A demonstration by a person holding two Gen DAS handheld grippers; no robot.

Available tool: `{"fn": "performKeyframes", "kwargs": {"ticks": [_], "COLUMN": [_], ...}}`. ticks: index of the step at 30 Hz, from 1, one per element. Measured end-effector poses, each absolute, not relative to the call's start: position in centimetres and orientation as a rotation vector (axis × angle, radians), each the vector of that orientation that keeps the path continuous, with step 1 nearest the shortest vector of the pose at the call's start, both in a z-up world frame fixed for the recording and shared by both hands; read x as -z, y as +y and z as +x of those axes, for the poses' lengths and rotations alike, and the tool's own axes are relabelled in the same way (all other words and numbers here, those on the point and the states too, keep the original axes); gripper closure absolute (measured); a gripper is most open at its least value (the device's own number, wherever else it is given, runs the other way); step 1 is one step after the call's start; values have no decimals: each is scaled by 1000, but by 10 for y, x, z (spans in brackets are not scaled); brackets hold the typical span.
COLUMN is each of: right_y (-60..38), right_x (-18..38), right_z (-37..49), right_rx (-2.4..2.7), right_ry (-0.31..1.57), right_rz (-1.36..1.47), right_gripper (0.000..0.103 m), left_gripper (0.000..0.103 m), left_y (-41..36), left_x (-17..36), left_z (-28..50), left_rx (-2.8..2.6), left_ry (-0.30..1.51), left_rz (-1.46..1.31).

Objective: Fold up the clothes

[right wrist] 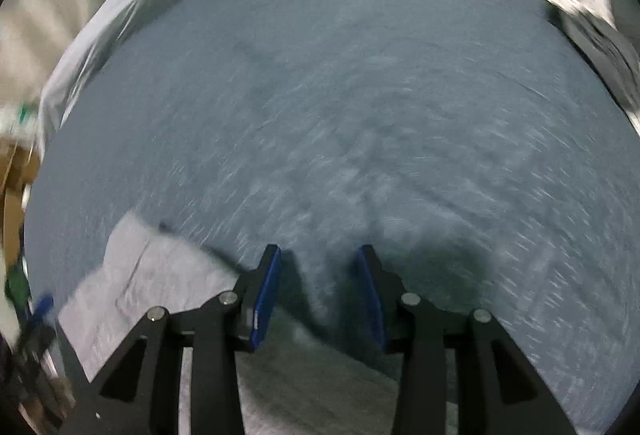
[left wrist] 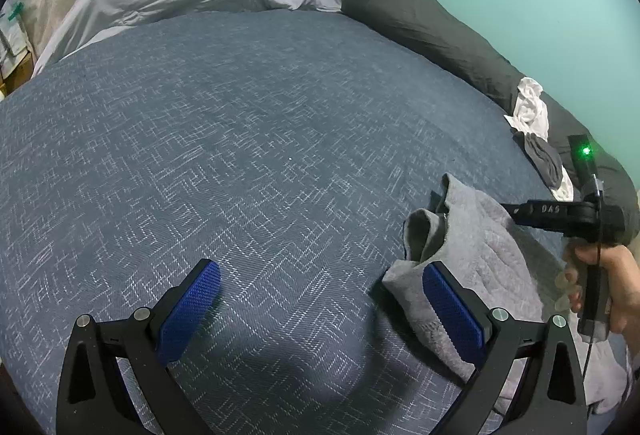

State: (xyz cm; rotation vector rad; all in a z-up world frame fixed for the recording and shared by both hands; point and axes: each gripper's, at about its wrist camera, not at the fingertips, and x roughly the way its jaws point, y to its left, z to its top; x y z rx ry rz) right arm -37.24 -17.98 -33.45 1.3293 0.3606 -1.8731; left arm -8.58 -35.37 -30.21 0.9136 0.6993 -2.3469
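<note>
- left gripper (left wrist: 320, 299) fingers spread wide, released, nothing grasped
- grey garment (left wrist: 472, 255) at 3 o'clock, touching its right pad
- right gripper (right wrist: 319, 291) parted, empty, over the bed cover (right wrist: 340, 95)

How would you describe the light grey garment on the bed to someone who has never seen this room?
Start at the blue patterned bedspread that covers the bed. At its near right edge, beside the left gripper, lies a rumpled light grey garment. Unlike the white and dark clothes heaped farther back by the dark pillow, it is pale grey and soft-looking.
</note>
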Motion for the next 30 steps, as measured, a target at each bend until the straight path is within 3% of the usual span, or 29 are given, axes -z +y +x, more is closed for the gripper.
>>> {"fn": "performKeyframes", "kwargs": {"ticks": [8,15,27,30], "right_y": [-182,-170,-165,-174], "right_x": [314,312,307,312], "right_z": [-312,-288,-296,-317], "right_rx": [1648,1521,1629,1650], "right_ry": [452,458,461,487], "right_rz": [1169,1136,1104,1155], "right_gripper": [77,79,79,67], "left_gripper": [0,0,0,0], "left_y": [-349,-350,-348,-349], "left_x": [301,302,303,303], "left_z": [-83,-83,-84,-84], "left_rx": [2346,2350,2352,2349], "left_ry": [699,708,704,705], "left_rz": [910,911,916,916]}}
